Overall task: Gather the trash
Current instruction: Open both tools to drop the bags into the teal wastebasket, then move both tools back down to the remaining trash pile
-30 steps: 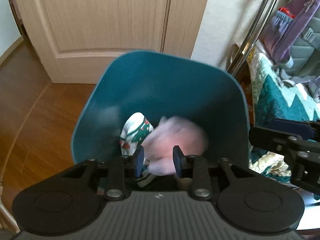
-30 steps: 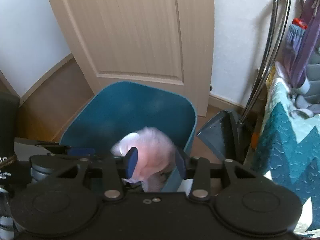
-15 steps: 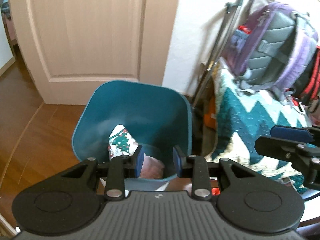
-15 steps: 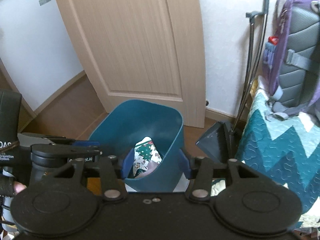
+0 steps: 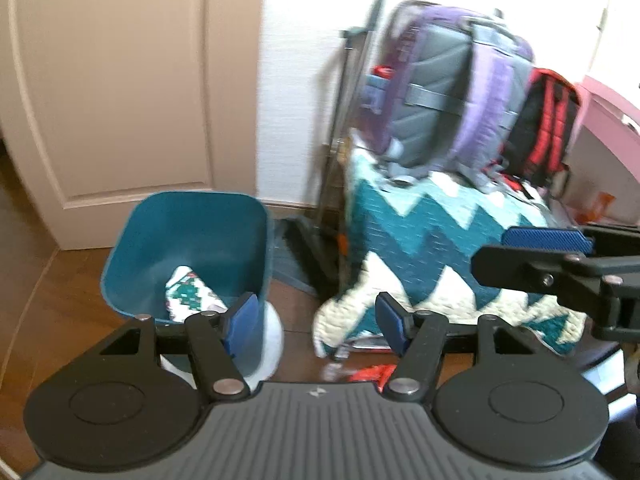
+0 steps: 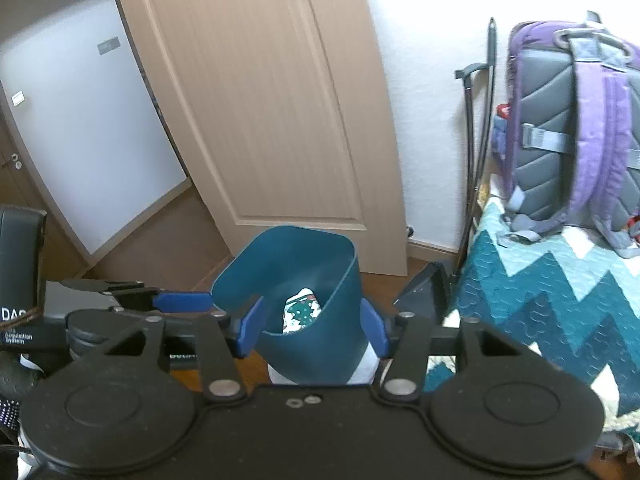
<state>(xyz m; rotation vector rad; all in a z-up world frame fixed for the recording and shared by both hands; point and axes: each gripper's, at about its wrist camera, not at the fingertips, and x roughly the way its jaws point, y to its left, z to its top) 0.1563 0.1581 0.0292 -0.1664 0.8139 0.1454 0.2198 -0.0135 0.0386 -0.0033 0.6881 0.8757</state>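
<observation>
A teal waste bin (image 5: 192, 256) stands on the wooden floor in front of the beige door (image 6: 256, 92), and everything else is placed from it. Inside the bin lies a white wrapper printed with green trees (image 5: 191, 294), leaning against the inner wall; in the right wrist view the same wrapper (image 6: 302, 314) shows just over the near rim of the bin (image 6: 296, 292). The left gripper (image 5: 318, 322) hangs above and to the right of the bin, fingers spread wide with nothing between them. The right gripper (image 6: 312, 328) hovers on the near side of the bin, its blue pads also parted and empty. On the floor right of the bin, a small red wrapper (image 5: 372, 372) lies below a teal zigzag quilt (image 5: 432, 248). A purple backpack (image 6: 576, 128) rests on the quilt.
</observation>
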